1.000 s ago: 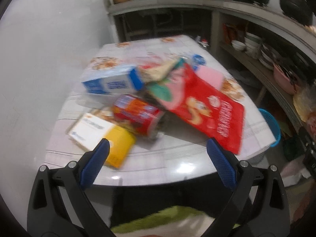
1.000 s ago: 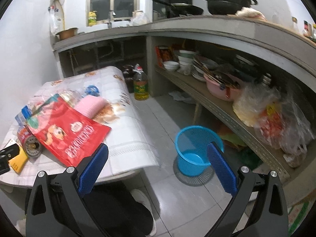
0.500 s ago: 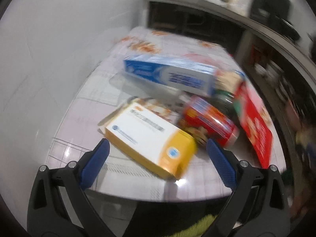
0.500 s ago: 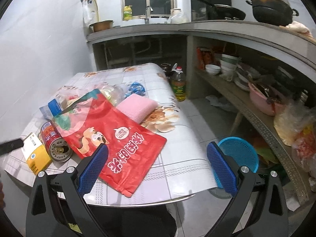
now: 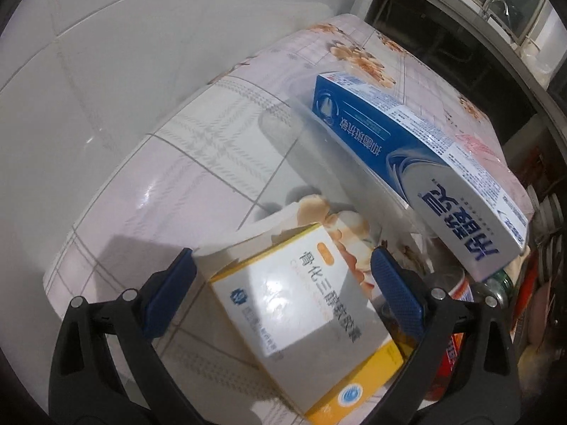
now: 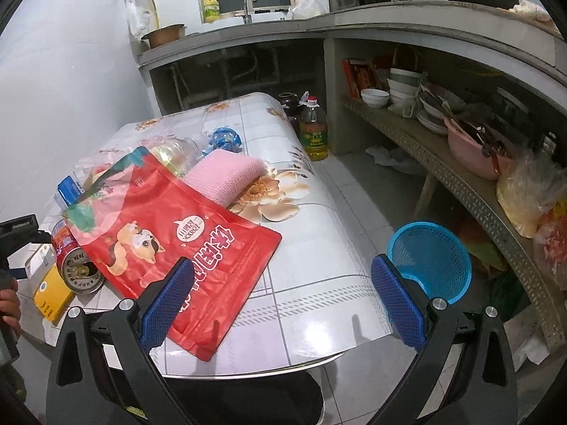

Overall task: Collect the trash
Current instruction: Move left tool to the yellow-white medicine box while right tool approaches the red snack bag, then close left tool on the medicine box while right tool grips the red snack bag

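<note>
Straddling the yellow-and-white box [image 5: 301, 322], the left gripper [image 5: 281, 294] and right gripper [image 6: 281, 301] both have jaws spread.

The table [image 6: 319, 304] wears a glossy white cloth with grey grid lines and peach flower prints. On it lie a white-and-yellow box [image 5: 304, 322], a blue-and-silver toothpaste box [image 5: 418, 163], a red can [image 6: 72, 258], a red pouch [image 6: 177, 248] printed with a cartoon animal, and a pink sponge [image 6: 223, 173]. The basket [image 6: 430, 260] on the floor is bright blue. Both tools carry blue pads [image 6: 164, 301] on black frames.
</note>
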`<state>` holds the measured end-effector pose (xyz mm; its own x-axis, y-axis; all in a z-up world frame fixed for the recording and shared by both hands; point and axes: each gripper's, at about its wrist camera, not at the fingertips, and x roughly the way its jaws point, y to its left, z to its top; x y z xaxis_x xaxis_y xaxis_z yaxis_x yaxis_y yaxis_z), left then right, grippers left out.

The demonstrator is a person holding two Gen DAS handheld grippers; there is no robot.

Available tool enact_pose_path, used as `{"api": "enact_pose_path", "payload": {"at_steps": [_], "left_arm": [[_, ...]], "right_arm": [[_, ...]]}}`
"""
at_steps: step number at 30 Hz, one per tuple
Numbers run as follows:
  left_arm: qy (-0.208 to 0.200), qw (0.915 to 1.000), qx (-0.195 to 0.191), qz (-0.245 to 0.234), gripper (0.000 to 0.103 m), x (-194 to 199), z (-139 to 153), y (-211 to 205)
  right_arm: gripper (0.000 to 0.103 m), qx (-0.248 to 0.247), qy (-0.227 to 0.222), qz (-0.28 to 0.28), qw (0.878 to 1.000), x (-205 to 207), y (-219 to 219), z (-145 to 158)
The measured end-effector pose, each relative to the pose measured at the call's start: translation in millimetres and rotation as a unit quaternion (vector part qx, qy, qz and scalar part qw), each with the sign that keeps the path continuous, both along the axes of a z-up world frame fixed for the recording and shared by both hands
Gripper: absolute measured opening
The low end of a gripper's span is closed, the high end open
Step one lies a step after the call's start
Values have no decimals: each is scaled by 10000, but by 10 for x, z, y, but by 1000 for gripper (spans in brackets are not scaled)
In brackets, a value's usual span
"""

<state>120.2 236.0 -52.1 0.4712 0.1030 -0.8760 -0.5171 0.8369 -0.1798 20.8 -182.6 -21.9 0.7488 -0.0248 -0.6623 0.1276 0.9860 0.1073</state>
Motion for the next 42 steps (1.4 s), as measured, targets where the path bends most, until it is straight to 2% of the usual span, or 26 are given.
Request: {"api": "enact_pose_path", "payload": {"at_steps": [3,6,8,12,15,18,20,22,26,30,33,35,36,39,40,42], "left_arm": [[86,9999,113,7,94,51,-83,-16],[135,9987,439,-225,94,32,-120,-111],[68,9971,595,-474,94,28,-121,-151],[29,9932,667,-956,94,26,-111,-116],[42,9833,803,-1634,95,47,-119,-104],[50,9751,948,-2005,94,25,-98,-93],[18,9720,1035,-2110,94,-9,-70,-94],[-60,9705,1028,-2182,94,-44,-32,-92],[-264,9730,743,-2167,94,-88,51,-46],[-386,9764,487,-2067,94,-179,87,28],[-442,9789,410,-1954,94,-261,109,85],[-477,9806,286,-1882,94,-307,117,123],[-486,9810,215,-1865,94,-330,117,134],[-516,9806,54,-1891,94,-365,114,149],[-535,9804,29,-1898,94,-377,120,155],[-614,9803,-11,-1880,94,-408,145,172]], "right_arm": [[97,18,18,9,10000,16,-8,-20],[97,36,38,-8,10000,19,-14,-33],[97,34,61,-23,10000,15,-18,-37],[97,-1,46,-41,10000,4,-38,-23],[97,-36,25,41,10000,21,-35,-5],[97,-76,-2,361,9993,88,9,38],[97,169,38,922,9956,204,31,85],[97,613,121,1399,9882,365,5,117],[97,1284,468,2152,9670,773,1,126],[97,1357,540,2400,9597,964,128,181],[97,1036,127,2762,9554,786,381,331],[97,363,-203,2914,9557,551,665,367],[97,156,-253,2928,9557,507,752,351],[95,-931,-464,2945,9500,261,1123,216],[93,-1446,-521,2898,9447,179,1275,124],[82,-1946,-502,2784,9392,171,1399,7]]}}
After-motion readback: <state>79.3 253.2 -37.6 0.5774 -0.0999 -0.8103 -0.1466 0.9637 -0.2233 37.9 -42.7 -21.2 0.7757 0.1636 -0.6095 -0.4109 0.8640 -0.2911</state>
